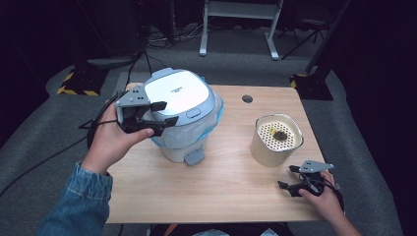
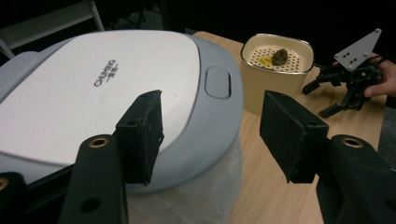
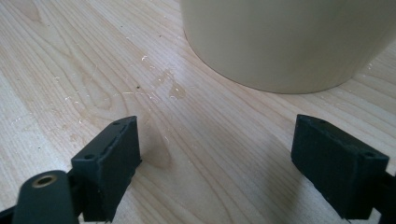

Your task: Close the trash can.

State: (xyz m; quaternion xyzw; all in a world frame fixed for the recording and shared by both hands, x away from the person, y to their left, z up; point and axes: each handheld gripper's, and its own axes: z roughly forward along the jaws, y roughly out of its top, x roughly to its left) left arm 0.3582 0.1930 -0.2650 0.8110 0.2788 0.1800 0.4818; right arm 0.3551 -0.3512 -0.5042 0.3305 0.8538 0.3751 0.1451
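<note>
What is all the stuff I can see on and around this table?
Pedal bin: one, white lid shut, grey rim, clear liner, table's left rear.
Foot pedal: one, grey, at the bin's base.
Container: one, cream, perforated top carrying a small dark lump, table's right.
Table: one, light wood.
Left gripper: one, black, jaws open beside the lid.
Right gripper: one, black, jaws open, low over the table near the container.
Sleeve: one, blue denim, bottom left.

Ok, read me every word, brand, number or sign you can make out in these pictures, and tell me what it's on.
"CAUMBIG" or something close, grey print on the white lid of the bin; the letters are soft, so the spelling is uncertain.
A smaller line under that brand: too small to read.
The cream container: no lettering that I can see.
</note>
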